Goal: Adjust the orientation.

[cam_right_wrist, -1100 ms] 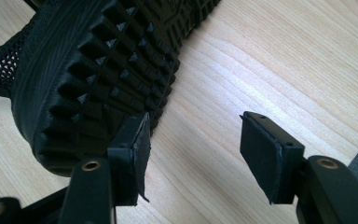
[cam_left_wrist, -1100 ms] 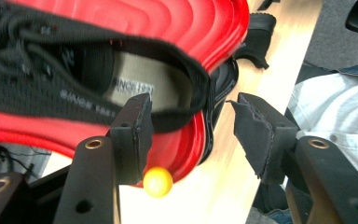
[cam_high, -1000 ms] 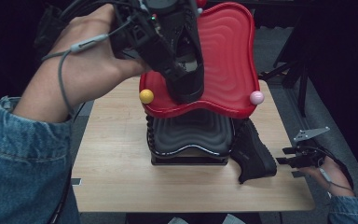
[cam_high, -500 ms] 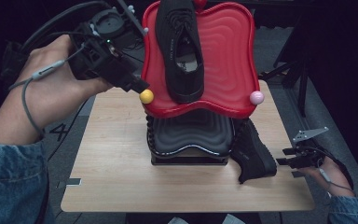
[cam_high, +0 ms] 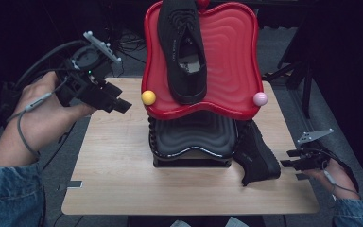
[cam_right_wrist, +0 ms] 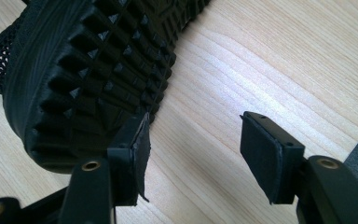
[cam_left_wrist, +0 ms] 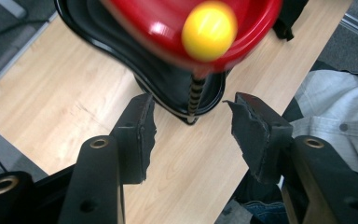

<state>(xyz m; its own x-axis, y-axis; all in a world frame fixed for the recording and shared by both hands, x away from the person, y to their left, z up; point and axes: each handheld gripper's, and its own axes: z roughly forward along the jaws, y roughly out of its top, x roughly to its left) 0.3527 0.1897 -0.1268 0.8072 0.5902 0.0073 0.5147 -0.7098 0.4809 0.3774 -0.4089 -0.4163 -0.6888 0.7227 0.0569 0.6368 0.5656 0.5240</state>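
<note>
Shoe on the rack: a black shoe is laid on the red tray of the rack, its sole facing down, its toe pointing to the far end of the tray.
Second shoe: another black shoe is leaned on its side at the right foot of the rack, on the desk; its studded sole is seen close up in the right gripper view.
Rack: the red tray is carried above a black tray; a yellow ball and a pink ball are fixed at its two near corners.
Left gripper: the left gripper is held to the left of the rack, above the desk edge, pointing toward the yellow ball. Its fingers are parted and nothing is between them; they have just been closing a little.
Right gripper: the right gripper is held to the right of the rack, just beside the second shoe. Its fingers are released; the left one is seen against the sole edge, but whether it touches cannot be told.
</note>
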